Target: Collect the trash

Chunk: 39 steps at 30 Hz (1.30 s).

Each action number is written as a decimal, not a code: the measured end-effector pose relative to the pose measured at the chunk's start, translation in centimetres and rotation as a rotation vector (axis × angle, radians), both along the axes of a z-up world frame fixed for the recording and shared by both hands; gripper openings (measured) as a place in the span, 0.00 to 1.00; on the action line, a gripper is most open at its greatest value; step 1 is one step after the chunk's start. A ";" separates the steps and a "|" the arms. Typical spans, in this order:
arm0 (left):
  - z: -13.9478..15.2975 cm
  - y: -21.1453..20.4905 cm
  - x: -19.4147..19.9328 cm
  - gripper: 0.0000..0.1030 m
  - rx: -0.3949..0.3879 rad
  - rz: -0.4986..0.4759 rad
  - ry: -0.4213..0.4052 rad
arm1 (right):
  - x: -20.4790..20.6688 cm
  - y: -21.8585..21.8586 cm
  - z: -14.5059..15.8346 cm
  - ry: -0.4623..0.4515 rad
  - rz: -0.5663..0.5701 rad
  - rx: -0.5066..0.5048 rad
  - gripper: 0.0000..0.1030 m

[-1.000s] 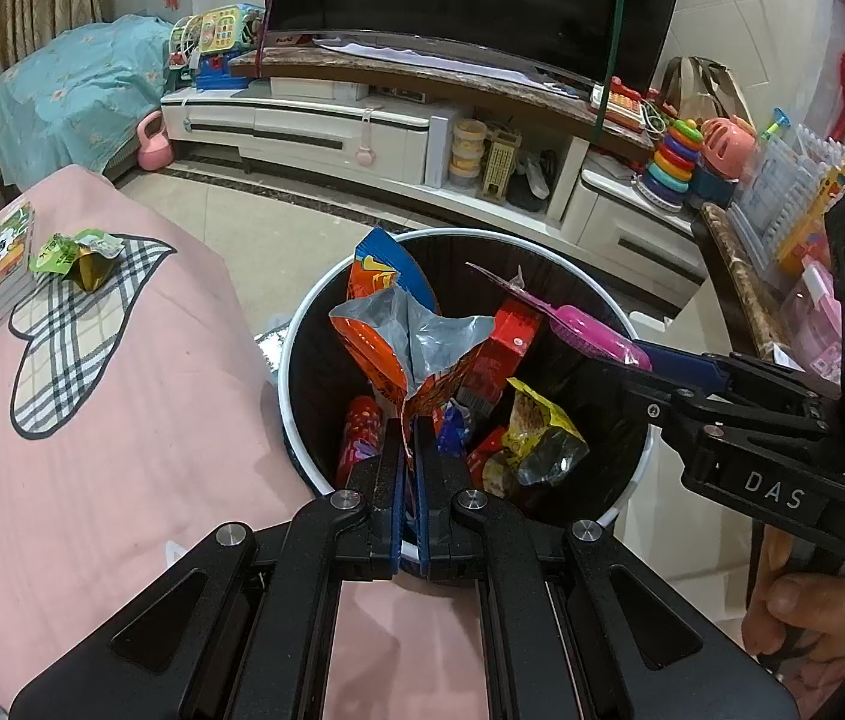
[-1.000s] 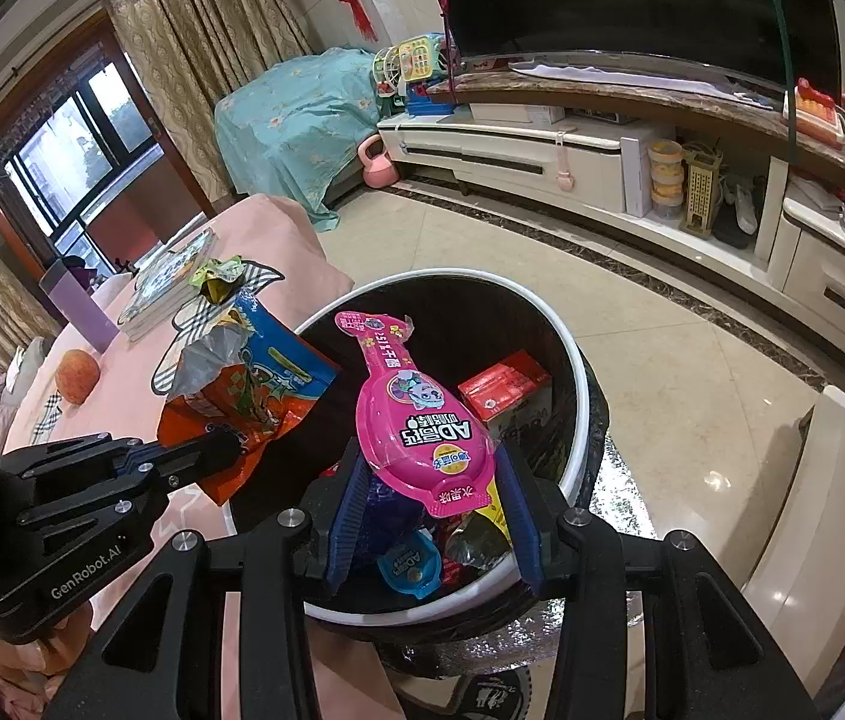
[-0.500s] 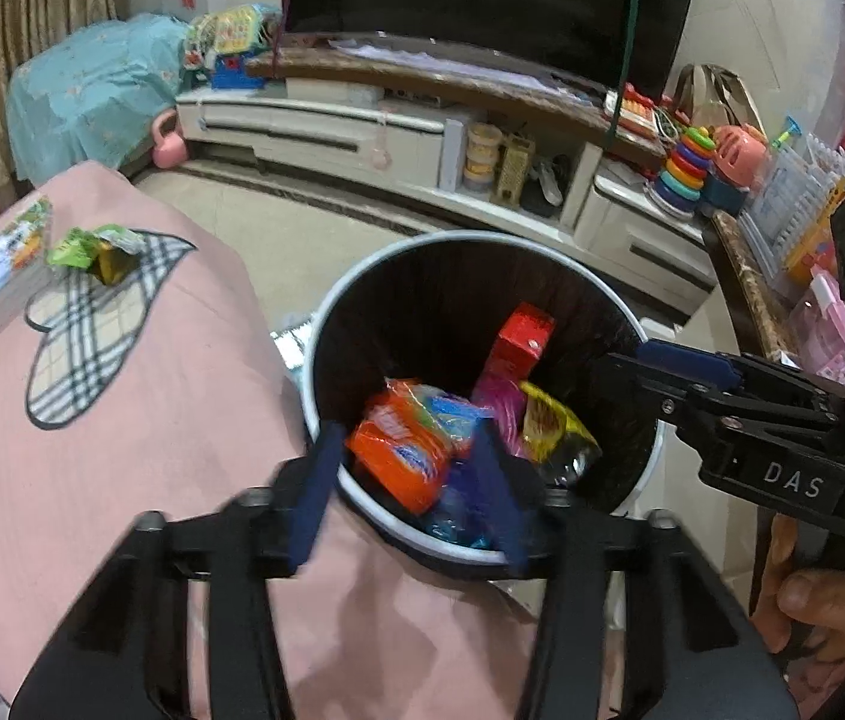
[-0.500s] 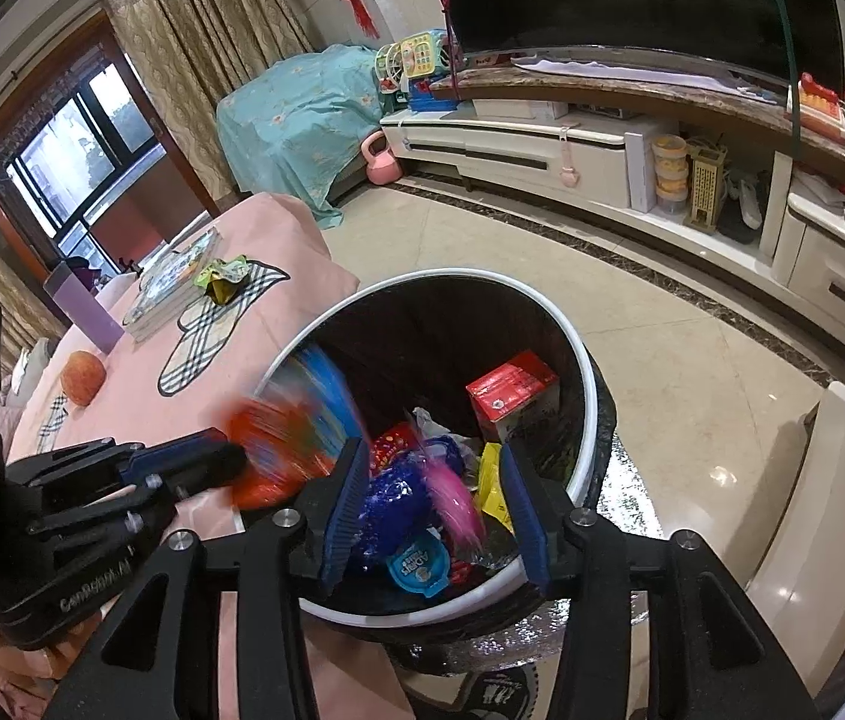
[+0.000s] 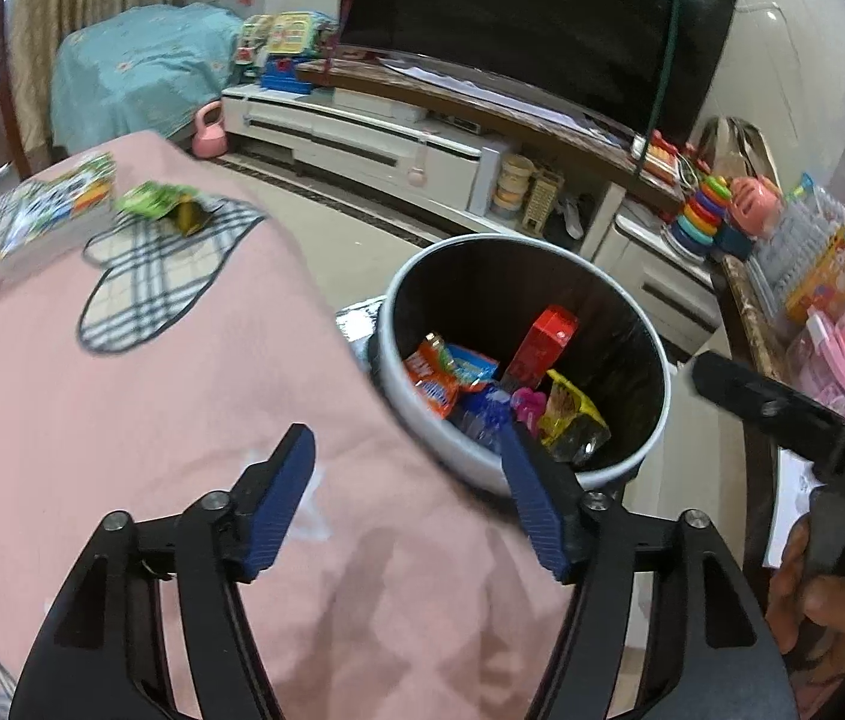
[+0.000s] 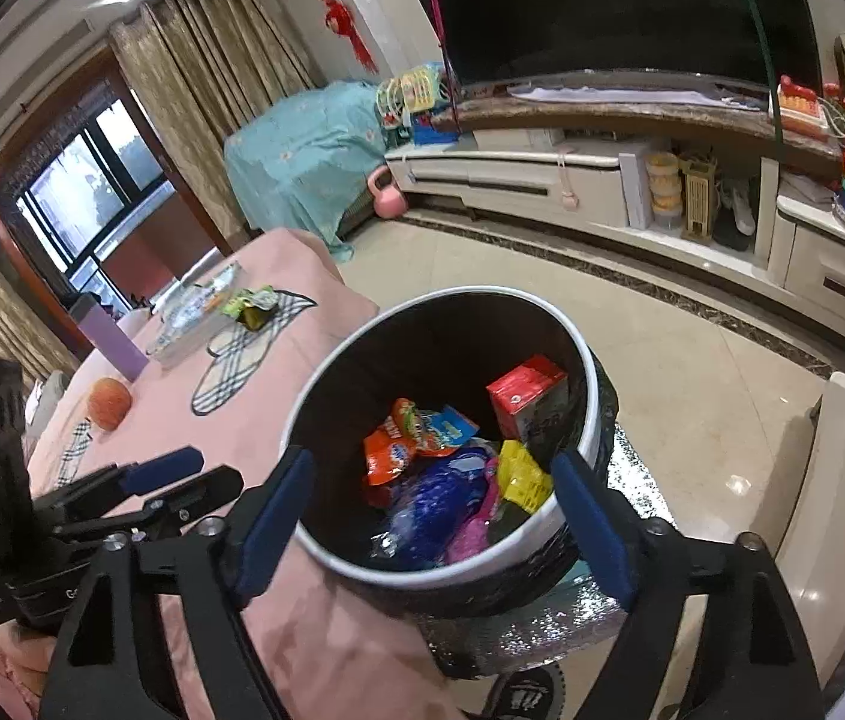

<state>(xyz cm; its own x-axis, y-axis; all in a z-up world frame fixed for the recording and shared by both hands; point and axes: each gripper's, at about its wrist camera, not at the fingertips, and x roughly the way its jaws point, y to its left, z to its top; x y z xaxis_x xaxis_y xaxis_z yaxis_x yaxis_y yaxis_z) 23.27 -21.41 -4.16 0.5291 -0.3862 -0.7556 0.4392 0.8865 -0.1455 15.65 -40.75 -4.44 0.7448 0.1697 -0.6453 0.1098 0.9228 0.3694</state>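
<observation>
Beside the pink surface (image 5: 122, 420), the bin (image 6: 578, 360) already holds several wrappers (image 6: 404, 450). Both the left hand-held gripper (image 5: 407, 501) and right hand-held gripper (image 6: 434, 525) gape wide, holding nothing. One green wrapper (image 5: 161, 204) remains to collect, far across the surface.

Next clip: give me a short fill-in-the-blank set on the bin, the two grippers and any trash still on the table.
1. Both the left gripper and the right gripper have their jaws ____.
2. The red box lies inside the ____.
3. The green wrapper rests on the ____ tablecloth.
4. The trash bin's rim is coloured ____.

Missing words: open; trash bin; pink; white
</observation>
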 end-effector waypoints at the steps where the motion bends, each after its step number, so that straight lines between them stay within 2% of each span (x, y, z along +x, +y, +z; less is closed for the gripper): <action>1: -0.1 0.9 -0.5 0.71 -0.009 0.020 0.000 | -0.6 0.2 0.2 -0.013 -0.014 -0.001 0.93; 5: -0.6 3.9 -2.5 0.74 -0.044 0.077 -0.009 | -3.1 1.4 0.6 -0.075 -0.047 0.000 0.98; 9: -0.5 6.1 -4.4 0.74 -0.053 0.114 -0.038 | -5.1 2.4 0.1 -0.110 -0.074 0.046 0.98; 13: 0.0 8.1 -6.5 0.76 -0.071 0.145 -0.076 | -7.2 3.8 -0.3 -0.148 -0.116 0.045 0.98; 17: 0.5 9.4 -8.3 0.79 -0.084 0.164 -0.114 | -8.0 5.2 -0.4 -0.143 -0.104 0.032 0.98; 22: 2.1 10.6 -10.8 0.81 -0.103 0.174 -0.200 | -9.1 7.2 2.0 -0.197 -0.094 -0.053 0.98; 24: 2.9 11.3 -12.0 0.86 -0.123 0.188 -0.263 | -10.1 8.1 3.6 -0.243 -0.099 -0.089 0.98; 26: 3.6 12.1 -13.6 1.00 -0.127 0.228 -0.353 | -11.1 9.1 4.9 -0.304 -0.112 -0.140 1.00; 28: 3.8 12.5 -15.1 1.00 -0.110 0.270 -0.429 | -12.4 10.5 5.9 -0.382 -0.136 -0.225 1.00; 32: 3.4 12.6 -16.7 1.00 -0.064 0.292 -0.498 | -13.4 12.8 5.3 -0.438 -0.139 -0.317 1.00; 39: 2.3 13.0 -17.3 1.00 -0.003 0.337 -0.544 | -13.5 13.7 3.1 -0.440 -0.150 -0.321 1.00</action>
<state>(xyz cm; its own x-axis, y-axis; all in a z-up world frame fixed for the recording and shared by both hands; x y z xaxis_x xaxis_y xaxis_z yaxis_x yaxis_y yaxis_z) 5.97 -8.44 -1.85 0.9293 -0.1330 -0.3444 0.1479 0.9889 0.0173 2.10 -27.03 -1.34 0.9563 -0.1121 -0.2701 0.1471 0.9826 0.1132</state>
